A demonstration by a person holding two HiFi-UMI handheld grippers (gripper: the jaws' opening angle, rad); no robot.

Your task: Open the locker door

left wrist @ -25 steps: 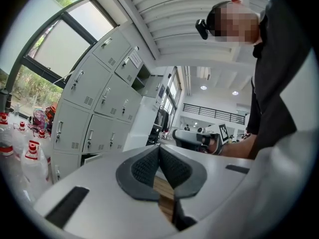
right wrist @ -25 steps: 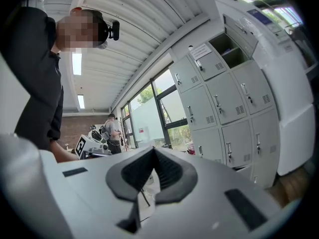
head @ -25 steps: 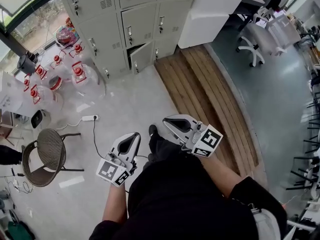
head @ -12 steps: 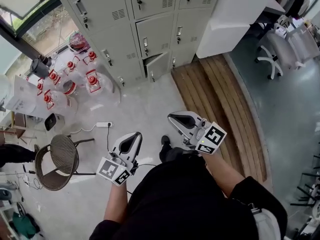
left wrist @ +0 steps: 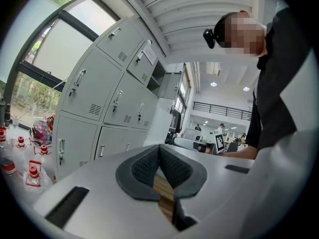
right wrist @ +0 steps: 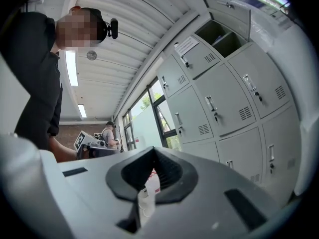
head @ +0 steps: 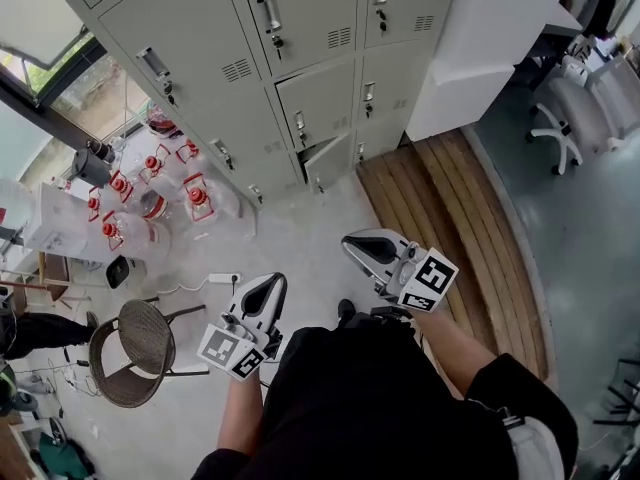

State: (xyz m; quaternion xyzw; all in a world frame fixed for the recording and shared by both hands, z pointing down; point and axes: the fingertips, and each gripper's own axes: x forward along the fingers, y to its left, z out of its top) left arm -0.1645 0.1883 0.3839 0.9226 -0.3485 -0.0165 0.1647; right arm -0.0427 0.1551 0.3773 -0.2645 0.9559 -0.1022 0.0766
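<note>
Lockers of pale grey steel fill the top of the head view, seen steeply from above. One bottom-row locker door stands slightly ajar, its free edge proud of its neighbours; the other doors look flush. A person in black stands on the pale floor, well apart from the bank. The person holds the left tongs and the right tongs level, both aimed towards the lockers. Both pairs of tongs are closed and empty: each gripper view shows the dark ribbed pads meeting with nothing between them. Left of the lockers, clear water bottles with red caps crowd the floor. A white power strip and a wicker chair sit nearer the person. A wooden platform runs along the right.

This looks like the approach, with no contact made. Which door is meant cannot be told; the ajar one seems likeliest. To do it well, close the distance first and lower one pair of tongs to that door. Part them before arrival, take the free edge or handle, and pull along the hinge's arc, stepping clear of the power strip and bottles.
</note>
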